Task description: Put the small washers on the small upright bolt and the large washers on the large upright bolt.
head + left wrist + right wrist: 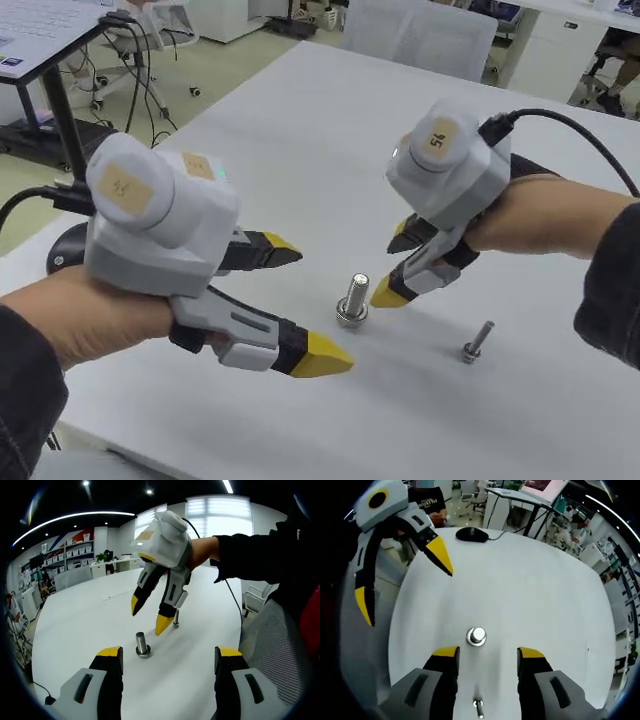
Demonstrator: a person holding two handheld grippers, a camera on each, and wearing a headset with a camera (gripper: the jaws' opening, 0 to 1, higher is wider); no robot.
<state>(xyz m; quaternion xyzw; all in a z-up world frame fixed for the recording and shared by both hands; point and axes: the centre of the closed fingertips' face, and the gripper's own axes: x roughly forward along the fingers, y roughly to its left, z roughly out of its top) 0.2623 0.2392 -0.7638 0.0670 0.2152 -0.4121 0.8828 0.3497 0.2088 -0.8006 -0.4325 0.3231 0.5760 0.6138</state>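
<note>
Large bolt (352,298) and small bolt (478,341): bright, glossy metal. Table (300,140): smooth matt white. Left gripper (312,305), right gripper (392,270): matt grey plastic.

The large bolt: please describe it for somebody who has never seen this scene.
On the white table, look between the left gripper and the right gripper. The large bolt stands upright there. It is thicker than the small bolt to its right.

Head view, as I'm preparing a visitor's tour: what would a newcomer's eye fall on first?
The yellow-tipped tongs, both open: the left tongs low at the left, the right tongs angled down from the upper right. Between them the large bolt stands upright on the white table, with the small bolt to its right.
</note>
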